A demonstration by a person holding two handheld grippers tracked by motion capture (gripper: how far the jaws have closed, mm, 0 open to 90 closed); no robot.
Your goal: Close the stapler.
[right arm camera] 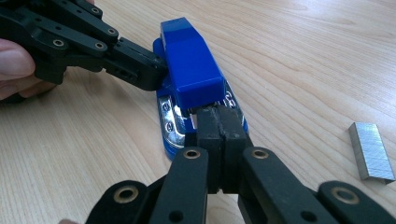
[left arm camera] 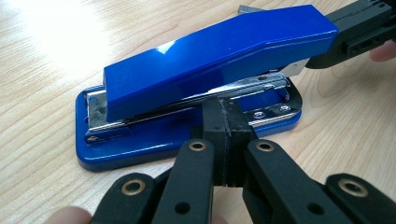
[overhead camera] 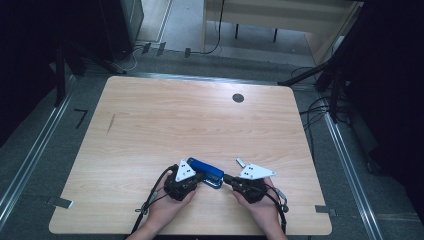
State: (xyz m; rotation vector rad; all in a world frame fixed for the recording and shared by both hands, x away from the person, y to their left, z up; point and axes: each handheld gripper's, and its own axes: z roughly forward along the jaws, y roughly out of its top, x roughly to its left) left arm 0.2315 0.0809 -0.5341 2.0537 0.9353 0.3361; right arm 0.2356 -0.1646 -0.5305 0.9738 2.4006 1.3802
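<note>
Where the person's hands come in at the near edge of the tabletop (overhead camera: 150,125), each holds a gripper with its jaws clenched together, pad against pad, and nothing between them. The left gripper (left arm camera: 223,133) points its closed tip at the long side of a blue stapler (left arm camera: 210,60); the tip sits right at the stapler's metal magazine, just above the blue base, though contact cannot be told for sure. In the high view this left gripper (overhead camera: 197,177) lies just left of the stapler (overhead camera: 206,170), which rests on the wood between the two hands.

The right gripper (right arm camera: 219,123) comes at the stapler (right arm camera: 191,70) from one short end, its shut tip level with the chromed metal under the blue top cover, at or just short of it. From that same gripper view the left gripper's black tip presses in from the left against the stapler's side. In the high view the right gripper (overhead camera: 231,180) lies just right of the stapler.

Just beyond and to the right of the right gripper, a strip of staples (right arm camera: 372,150) lies flat on the wood, apart from the stapler; in the high view it is the small pale bar (overhead camera: 241,162) past the gripper's grey plate.

Well beyond both grippers, near the far edge, a dark round cable hole (overhead camera: 238,98) sits in the tabletop.
</note>
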